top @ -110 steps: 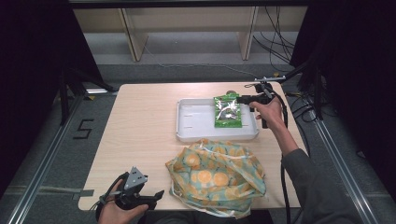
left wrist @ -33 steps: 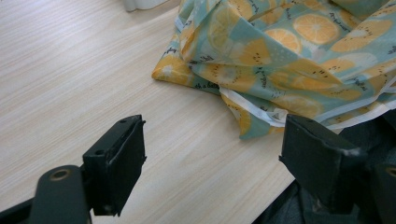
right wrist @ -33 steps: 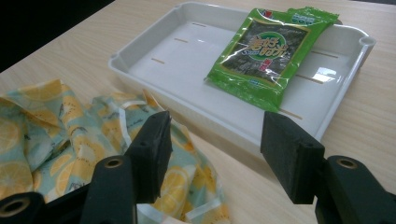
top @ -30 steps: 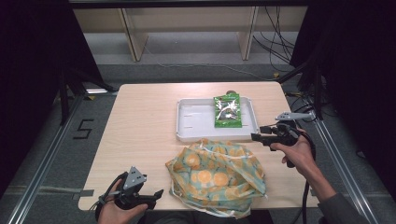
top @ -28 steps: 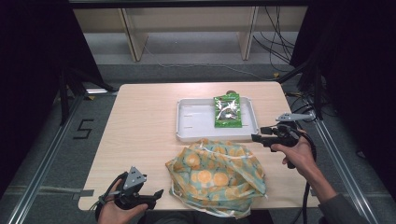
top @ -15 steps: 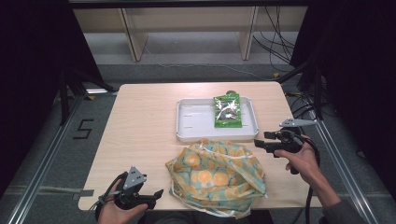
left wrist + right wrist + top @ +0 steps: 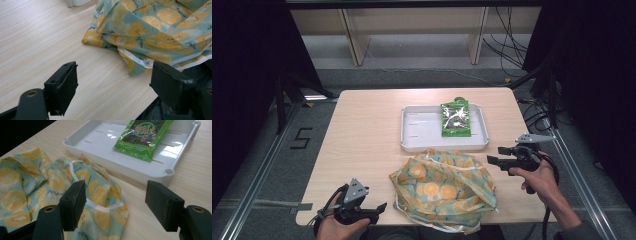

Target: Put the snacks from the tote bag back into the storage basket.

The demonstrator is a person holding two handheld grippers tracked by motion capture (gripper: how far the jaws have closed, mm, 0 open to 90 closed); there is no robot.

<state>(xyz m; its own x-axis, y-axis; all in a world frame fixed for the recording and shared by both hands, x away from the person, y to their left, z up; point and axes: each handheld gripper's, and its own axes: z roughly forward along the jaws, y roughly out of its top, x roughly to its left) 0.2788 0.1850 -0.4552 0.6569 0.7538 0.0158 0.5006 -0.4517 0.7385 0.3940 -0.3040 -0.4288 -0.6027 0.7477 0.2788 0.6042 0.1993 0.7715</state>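
Over on the left, the left gripper (image 7: 379, 207) sits low at the near edge of the wooden table (image 7: 362, 130), held in the person's left hand (image 7: 337, 227) — jaws spread wide with nothing between them, pointing across toward the fabric. In the left gripper view the two black jaws frame bare tabletop, with the near corner of the cloth bag (image 7: 155, 32) lying just beyond them, apart from both pads.

Moving to the middle: that cloth bag (image 7: 444, 187), pale teal with an orange-slice print and white trim, lies crumpled and loosely open on the near half of the table. Right behind it, just beside its far edge, is the white tray (image 7: 422, 135), and in the tray's right part lies a green snack packet (image 7: 455, 119), flat, running front to back.

Now the right side — the right gripper (image 7: 493, 160) hovers off the bag's right edge, level, aimed left at the fabric, in the person's right hand (image 7: 537, 177). Its jaws have just been opening and stand wide apart, with nothing pinched. In the right gripper view the bag's white-trimmed rim (image 7: 100, 206) lies below and between the jaws, the tray (image 7: 140, 173) and packet (image 7: 145, 137) beyond.
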